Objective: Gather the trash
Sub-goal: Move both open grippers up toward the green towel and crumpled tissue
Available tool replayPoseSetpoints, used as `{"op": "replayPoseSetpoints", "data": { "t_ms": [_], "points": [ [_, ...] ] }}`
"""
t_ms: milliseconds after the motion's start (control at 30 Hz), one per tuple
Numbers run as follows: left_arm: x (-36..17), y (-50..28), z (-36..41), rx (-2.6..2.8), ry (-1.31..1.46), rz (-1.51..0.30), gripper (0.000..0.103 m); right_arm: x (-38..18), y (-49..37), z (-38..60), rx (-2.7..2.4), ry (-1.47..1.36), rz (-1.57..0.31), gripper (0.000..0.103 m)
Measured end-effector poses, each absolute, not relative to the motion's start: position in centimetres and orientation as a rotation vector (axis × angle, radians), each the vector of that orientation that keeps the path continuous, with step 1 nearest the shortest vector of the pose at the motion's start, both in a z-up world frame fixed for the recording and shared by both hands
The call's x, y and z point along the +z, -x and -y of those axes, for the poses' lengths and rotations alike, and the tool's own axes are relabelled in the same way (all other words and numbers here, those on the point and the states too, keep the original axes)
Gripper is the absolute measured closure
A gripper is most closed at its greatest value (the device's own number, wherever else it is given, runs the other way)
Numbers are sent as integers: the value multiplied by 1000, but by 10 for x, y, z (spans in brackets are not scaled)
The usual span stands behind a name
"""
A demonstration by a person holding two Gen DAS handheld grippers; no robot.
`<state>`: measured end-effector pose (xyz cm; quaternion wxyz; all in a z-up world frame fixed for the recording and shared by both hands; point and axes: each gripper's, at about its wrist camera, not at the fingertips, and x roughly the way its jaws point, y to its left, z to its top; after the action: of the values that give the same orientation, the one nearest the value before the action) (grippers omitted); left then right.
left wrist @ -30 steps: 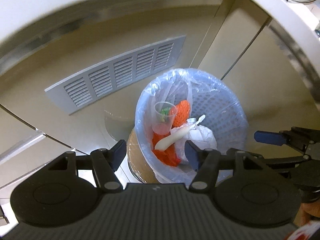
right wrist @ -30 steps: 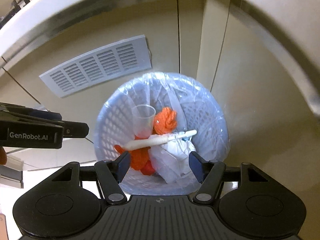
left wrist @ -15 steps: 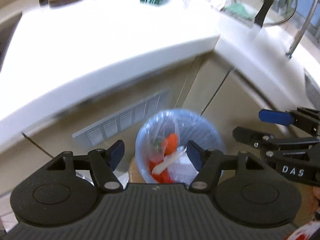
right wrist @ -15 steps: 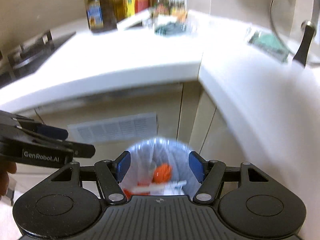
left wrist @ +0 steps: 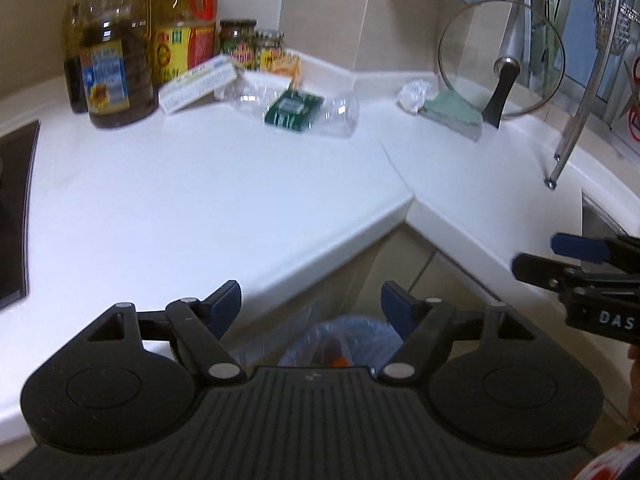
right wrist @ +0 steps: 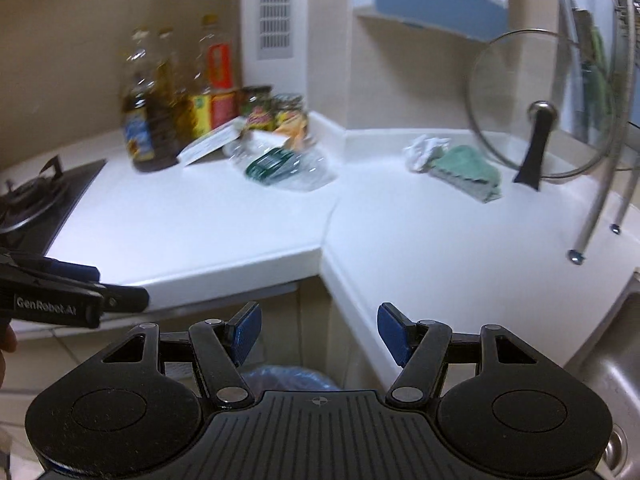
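A crushed clear plastic bottle with a green label lies on the white counter near the back corner; it also shows in the right wrist view. A crumpled white paper lies by a green cloth; the paper also shows in the right wrist view. The lined trash bin sits on the floor below the counter edge, mostly hidden; its rim shows in the right wrist view. My left gripper is open and empty. My right gripper is open and empty.
Oil bottles and jars stand at the back left with a white box. A glass pot lid leans at the right by a faucet pipe. A stove is far left, a sink at right.
Both grippers have tilted up and risen from over the trash bin to face the countertop. The bin has dropped to the bottom of both views. Both stay open and empty.
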<state>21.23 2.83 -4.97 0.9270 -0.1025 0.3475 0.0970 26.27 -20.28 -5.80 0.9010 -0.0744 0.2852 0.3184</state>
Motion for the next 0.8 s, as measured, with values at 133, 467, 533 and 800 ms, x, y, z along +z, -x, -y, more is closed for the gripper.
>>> {"op": "replayPoseSetpoints", "data": {
  "t_ms": [133,467,533,800],
  "points": [
    [-40,-228,-33,195,197,-690,25,-47,-279,218,609,139,-568,38],
    [-21,-300,-33,228,186,-646,21,-37,-387,232,558,149,-523,38],
    [-17,-321,-31,235,176,-642,21,-37,-418,232,553,161,-516,38],
    [-5,-411,-13,248,145,-645,20,-49,-535,228,574,217,-504,38]
  ]
}}
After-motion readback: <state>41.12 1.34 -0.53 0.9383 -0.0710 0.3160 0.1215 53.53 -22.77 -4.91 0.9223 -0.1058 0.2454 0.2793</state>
